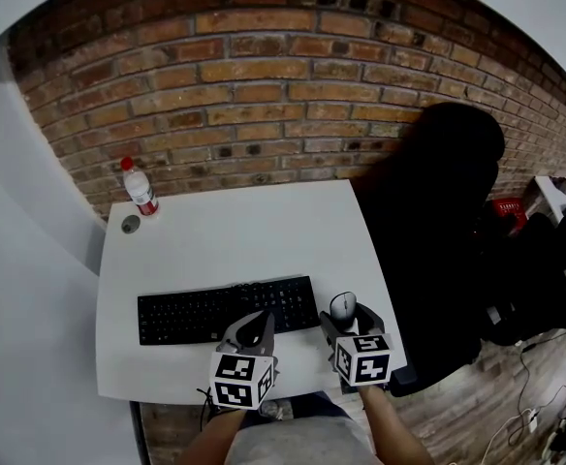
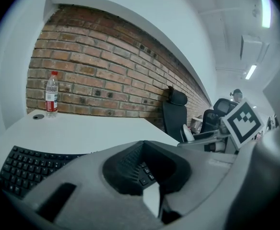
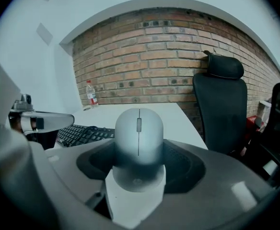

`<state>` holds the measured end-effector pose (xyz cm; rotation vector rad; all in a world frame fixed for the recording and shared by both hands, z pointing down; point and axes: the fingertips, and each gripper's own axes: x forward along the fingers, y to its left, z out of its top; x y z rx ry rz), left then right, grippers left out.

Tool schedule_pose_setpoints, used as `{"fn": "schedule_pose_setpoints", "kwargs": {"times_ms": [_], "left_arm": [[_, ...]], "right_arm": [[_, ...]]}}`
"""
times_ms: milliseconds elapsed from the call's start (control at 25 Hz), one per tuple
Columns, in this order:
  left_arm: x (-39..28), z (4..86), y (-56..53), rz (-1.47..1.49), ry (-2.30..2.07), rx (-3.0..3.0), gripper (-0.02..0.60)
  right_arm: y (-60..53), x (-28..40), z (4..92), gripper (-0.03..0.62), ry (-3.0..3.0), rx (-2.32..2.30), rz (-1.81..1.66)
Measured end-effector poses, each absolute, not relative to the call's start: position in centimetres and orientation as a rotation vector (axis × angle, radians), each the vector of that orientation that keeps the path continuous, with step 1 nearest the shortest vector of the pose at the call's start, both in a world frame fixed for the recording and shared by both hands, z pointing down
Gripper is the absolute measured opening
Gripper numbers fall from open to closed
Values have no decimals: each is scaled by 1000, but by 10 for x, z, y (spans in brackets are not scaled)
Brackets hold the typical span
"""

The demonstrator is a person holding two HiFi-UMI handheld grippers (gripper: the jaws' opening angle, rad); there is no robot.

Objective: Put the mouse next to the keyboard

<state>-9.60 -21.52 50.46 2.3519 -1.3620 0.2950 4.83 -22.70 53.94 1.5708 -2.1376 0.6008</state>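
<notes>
A black keyboard (image 1: pixel 196 313) lies on the white table (image 1: pixel 244 231) near its front edge. A grey mouse (image 1: pixel 343 306) sits just right of the keyboard's right end, apart from it. My right gripper (image 1: pixel 349 316) is shut on the mouse (image 3: pixel 139 133), with a dark jaw pressed against each of its sides; the keyboard (image 3: pixel 82 134) shows to its left. My left gripper (image 1: pixel 254 329) hovers over the keyboard's front right part. Its jaws meet at the tips with nothing between them (image 2: pixel 142 150), and keys (image 2: pixel 20 169) show beneath.
A clear water bottle with a red cap (image 1: pixel 140 187) stands at the table's back left corner, with a small round grey cap (image 1: pixel 131 224) beside it. A black office chair (image 1: pixel 438 221) stands at the table's right side. A brick wall runs behind.
</notes>
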Motion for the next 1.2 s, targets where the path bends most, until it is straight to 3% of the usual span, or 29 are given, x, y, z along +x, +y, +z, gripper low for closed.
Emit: {"fn": "schedule_pose_setpoints", "kwargs": {"times_ms": [1200], "left_arm": [[-96,535,-280,380,-1488,2201,-8]], "right_arm": [[-282,82,615,307,-1934,1495,797]]}}
